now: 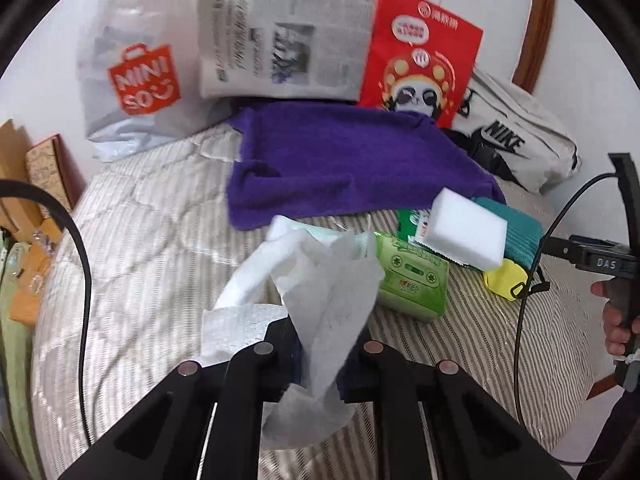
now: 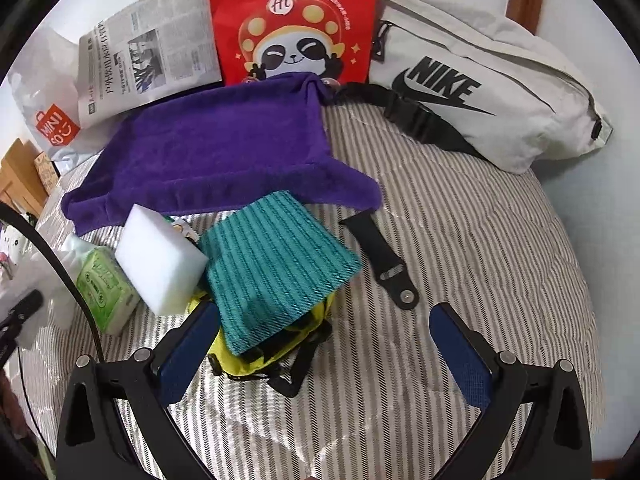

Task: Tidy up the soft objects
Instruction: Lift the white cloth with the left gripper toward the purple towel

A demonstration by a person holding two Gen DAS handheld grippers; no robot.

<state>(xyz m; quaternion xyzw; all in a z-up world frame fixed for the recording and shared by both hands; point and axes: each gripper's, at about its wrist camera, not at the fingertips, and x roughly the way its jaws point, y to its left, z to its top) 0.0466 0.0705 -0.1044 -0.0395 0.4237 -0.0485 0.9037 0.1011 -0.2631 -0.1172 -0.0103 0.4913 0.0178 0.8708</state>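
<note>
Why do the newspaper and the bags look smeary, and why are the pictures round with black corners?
Left wrist view: motion blur smears the newspaper and Miniso bag; the tissue in the left gripper stays fairly sharp. Right wrist view: sharper, the Nike bag reads clearly. Both views: the fisheye lens bends the striped bed and leaves dark corners; light is soft, no glare.
</note>
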